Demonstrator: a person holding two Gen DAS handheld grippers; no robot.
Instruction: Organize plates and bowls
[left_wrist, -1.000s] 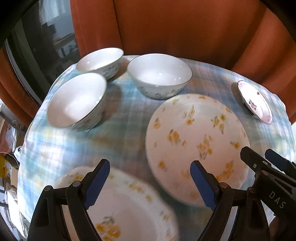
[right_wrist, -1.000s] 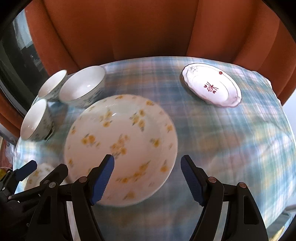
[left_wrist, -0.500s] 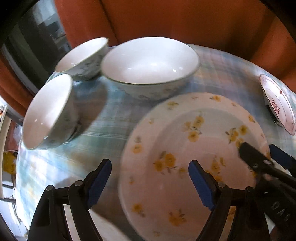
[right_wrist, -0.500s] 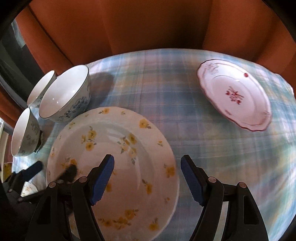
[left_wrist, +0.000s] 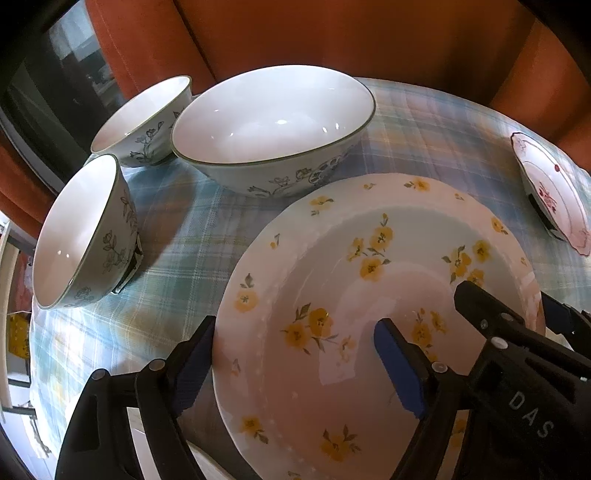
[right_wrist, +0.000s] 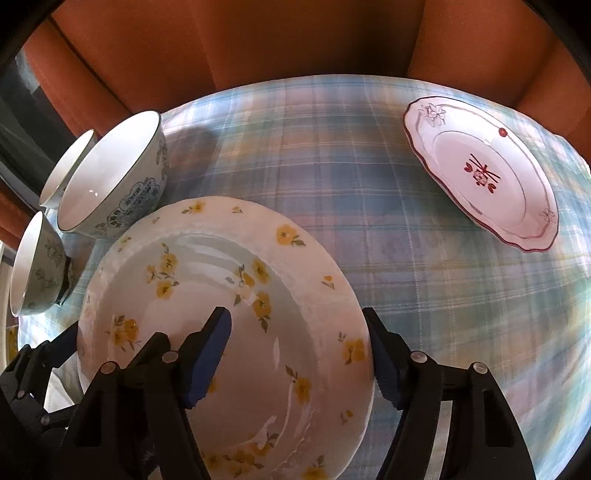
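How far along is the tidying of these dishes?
Barely begun: nothing is stacked yet. In hand: the left gripper and right gripper, jaws just closing, straddle opposite rims of the yellow-flowered plate, not yet clamped. Left: three bowls and the red-trimmed plate lie separately on the tablecloth.

Right gripper (right_wrist: 297, 356) astride the right rim of the yellow-flowered plate (right_wrist: 258, 295), jaws just closing, rim between them; three bowls (right_wrist: 110, 173) at left; red-trimmed plate (right_wrist: 480, 173) apart on plaid tablecloth (right_wrist: 332, 166).
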